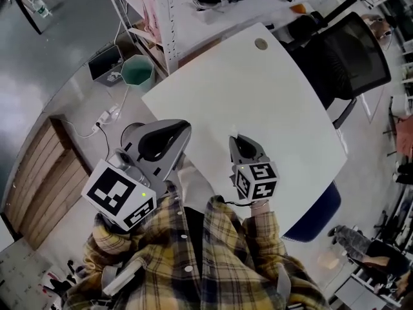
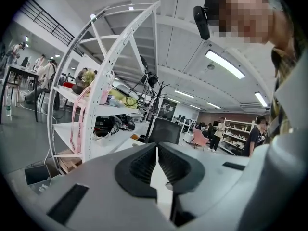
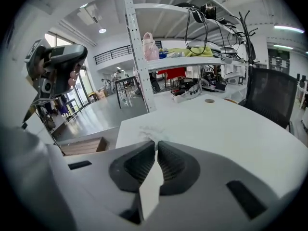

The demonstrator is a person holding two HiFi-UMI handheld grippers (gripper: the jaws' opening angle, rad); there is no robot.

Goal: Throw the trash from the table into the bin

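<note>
Left gripper, right gripper closed, no trash discernible between. Table bare. Risk: empty trip to bin off left corner.

A black office chair and a white shelf rack stand at the far side — on the floor lie a wooden platform and a power strip.

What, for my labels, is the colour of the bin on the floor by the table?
The bin is teal green; the head view shows it best.
</note>
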